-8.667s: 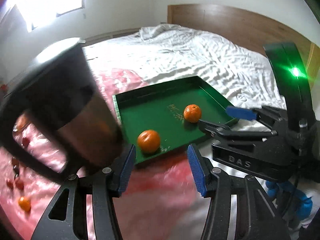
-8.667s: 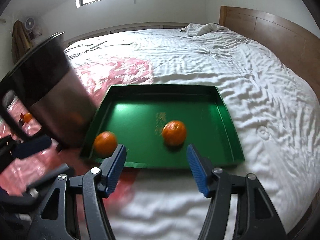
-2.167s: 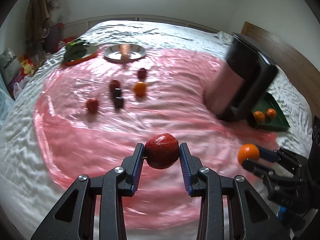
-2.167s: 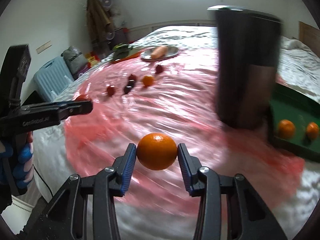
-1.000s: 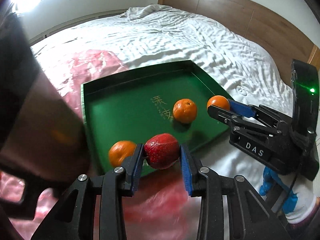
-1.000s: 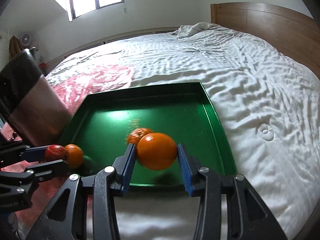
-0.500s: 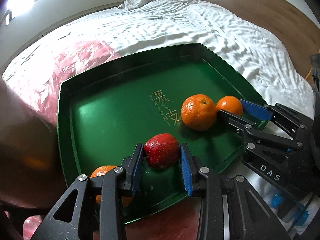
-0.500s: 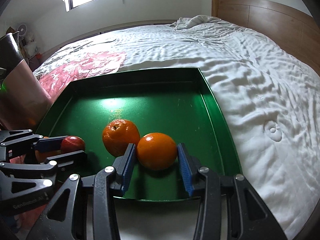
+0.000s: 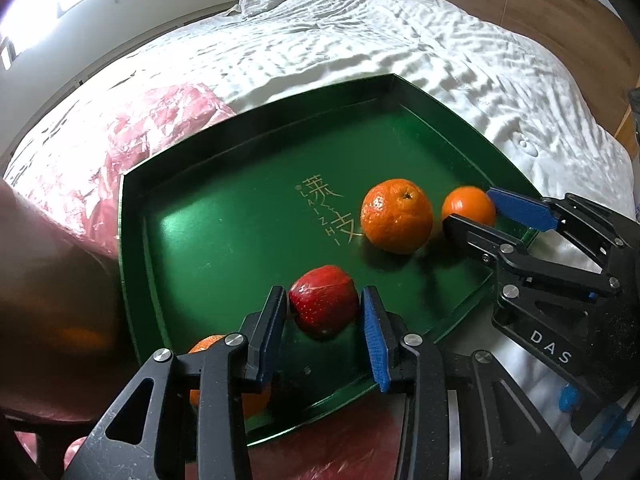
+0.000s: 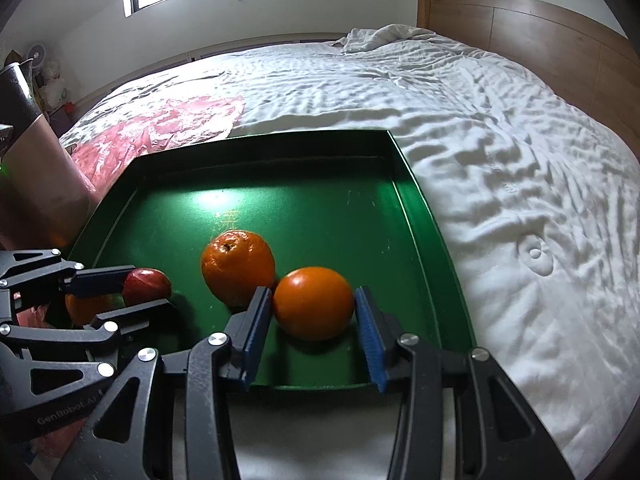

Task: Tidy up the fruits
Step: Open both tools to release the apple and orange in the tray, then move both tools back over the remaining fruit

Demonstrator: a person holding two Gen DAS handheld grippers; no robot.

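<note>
Your left gripper (image 9: 324, 322) brackets the red apple (image 9: 323, 305) low over the green tray (image 9: 224, 216); jaws look barely off it, contact unclear. An orange (image 10: 238, 265) sits mid-tray. Your right gripper (image 10: 314, 320) has spread slightly around a second orange (image 10: 313, 302) resting on the tray floor.

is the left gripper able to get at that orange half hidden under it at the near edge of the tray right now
Probably not as things stand. The left gripper has the red apple between its open jaws, and the orange sits below and behind its left finger, against the green tray rim. It would have to back off and re-aim.
</note>
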